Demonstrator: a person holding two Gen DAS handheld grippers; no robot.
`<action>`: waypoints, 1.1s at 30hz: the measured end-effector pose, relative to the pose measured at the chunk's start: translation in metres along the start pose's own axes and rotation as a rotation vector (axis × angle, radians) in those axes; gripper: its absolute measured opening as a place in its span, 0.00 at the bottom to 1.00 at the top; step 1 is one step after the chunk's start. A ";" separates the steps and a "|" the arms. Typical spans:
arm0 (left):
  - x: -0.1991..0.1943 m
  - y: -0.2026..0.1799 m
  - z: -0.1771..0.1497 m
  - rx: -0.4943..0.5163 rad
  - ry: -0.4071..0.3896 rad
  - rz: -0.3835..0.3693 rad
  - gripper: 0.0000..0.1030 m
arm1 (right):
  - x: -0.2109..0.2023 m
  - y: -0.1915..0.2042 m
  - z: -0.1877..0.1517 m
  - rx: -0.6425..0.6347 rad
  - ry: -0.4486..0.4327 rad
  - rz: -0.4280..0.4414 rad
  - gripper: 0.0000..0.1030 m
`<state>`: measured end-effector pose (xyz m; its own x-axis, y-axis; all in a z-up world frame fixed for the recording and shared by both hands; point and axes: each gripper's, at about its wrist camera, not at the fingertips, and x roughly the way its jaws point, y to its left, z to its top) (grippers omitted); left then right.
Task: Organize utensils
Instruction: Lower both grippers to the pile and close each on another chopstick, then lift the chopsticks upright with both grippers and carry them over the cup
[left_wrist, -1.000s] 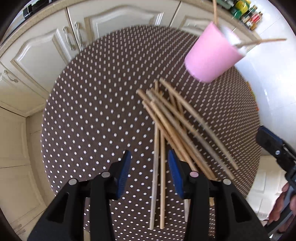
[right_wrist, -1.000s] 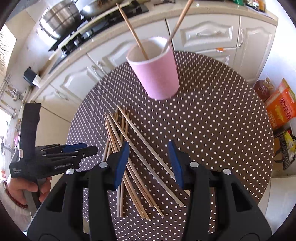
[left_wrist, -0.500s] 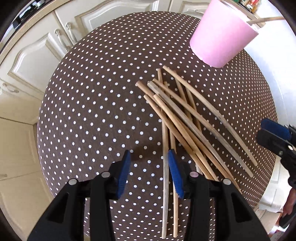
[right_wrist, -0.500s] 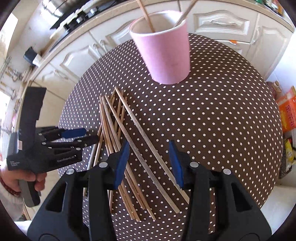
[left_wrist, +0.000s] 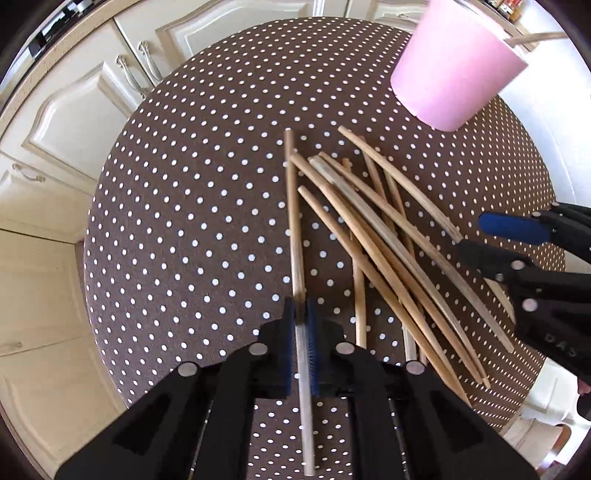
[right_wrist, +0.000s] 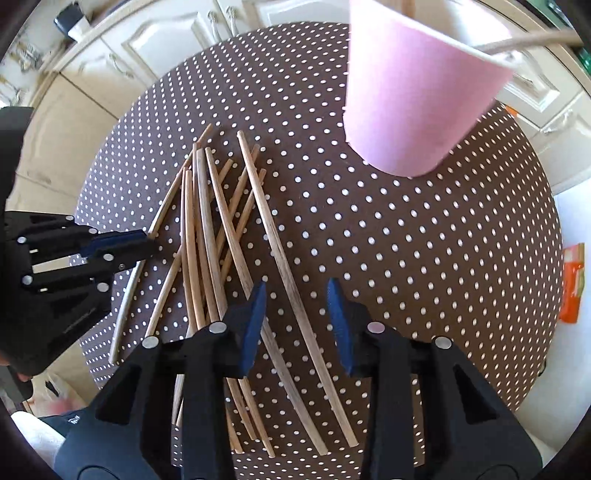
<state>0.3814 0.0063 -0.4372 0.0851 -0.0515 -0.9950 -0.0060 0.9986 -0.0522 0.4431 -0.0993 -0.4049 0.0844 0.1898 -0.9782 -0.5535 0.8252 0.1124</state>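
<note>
Chopsticks of pale wood, long, thin and slightly bowed, lie crossed in a loose heap on the round surface, which wears a brown cloth with small white dots. The left hand-held gripper points down and its blue pads are clamped on a single chopstick; this one runs straight ahead from the jaws, just to the left of the heap, and its paler end passes back between the black arms. Left of that gripper the cloth is bare right out to the rim, beyond which cream cabinet doors with metal handles stand close. The pink cup, smooth and tapered toward its base, stands ahead and to the right of the left gripper, past the far ends of the heap, with a stick leaning out over its rim.

The right hand-held gripper hovers over the heap's right edge; its jaws have just been narrowing but remain apart, with the outermost chopstick lying on the cloth between them and no pad pressing it. Right of this gripper the dotted cloth is open to the edge. In the left wrist view its black arm covers the near end of that outer stick.
</note>
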 end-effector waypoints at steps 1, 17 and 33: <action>0.000 0.001 0.001 -0.002 0.004 -0.002 0.07 | 0.003 0.004 0.004 -0.010 0.013 -0.001 0.32; 0.002 0.042 0.032 -0.032 0.002 -0.043 0.06 | 0.024 0.039 0.034 -0.084 0.093 -0.065 0.06; -0.084 0.071 -0.007 -0.026 -0.248 -0.109 0.06 | -0.077 0.015 -0.019 0.120 -0.212 0.016 0.06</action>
<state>0.3664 0.0816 -0.3577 0.3277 -0.1511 -0.9326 -0.0088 0.9866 -0.1629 0.4125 -0.1120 -0.3316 0.2555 0.3004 -0.9190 -0.4546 0.8762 0.1601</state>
